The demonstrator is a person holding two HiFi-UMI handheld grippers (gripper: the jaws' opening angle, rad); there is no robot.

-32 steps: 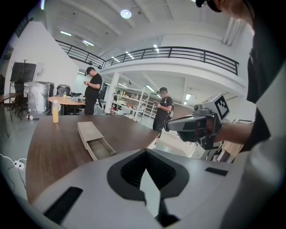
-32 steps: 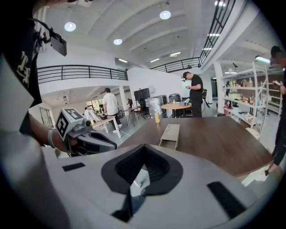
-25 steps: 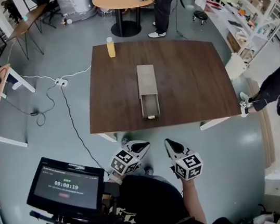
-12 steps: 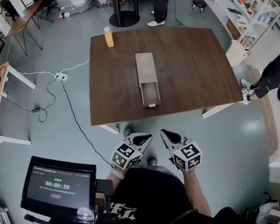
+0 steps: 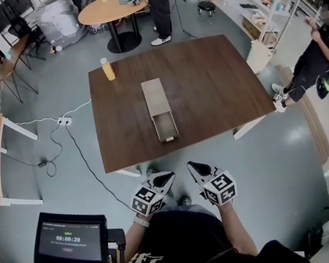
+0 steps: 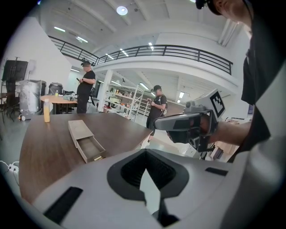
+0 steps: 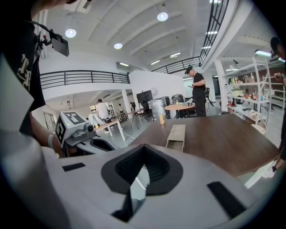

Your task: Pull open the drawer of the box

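Recorder: Entry on the drawer (image 5: 165, 126). It stands slid out of the box (image 5: 156, 98), toward the near edge of the bench (image 5: 207, 90). The box lies lengthwise near the middle of the bench, and the open end faces the person.

Checker: How far out?

Recorder: About a third of the whole length now shows as open tray. The left gripper view shows the tray's inside with nothing in it. I cannot tell whether it has reached a stop.

Checker: Grippers?

Recorder: The left hand-held gripper (image 5: 164, 177) has its jaws closed together with nothing between them. The right hand-held gripper (image 5: 194, 168) is the same, pinched tight and empty. Both are held close to the person's body, well apart from the bench and touching neither box nor drawer.

Checker: Anything else on the bench?

Recorder: One orange bottle (image 5: 107, 69) at the far left corner, well apart from the box.

Checker: Judgement on progress?

Recorder: The pull looks done. The drawer is open, the box sits square, and nothing is tipped. I judge the task complete or nearly so. If a fuller opening is wanted, one more pull on the drawer front would be what is left, and that would need a fresh approach to the bench.
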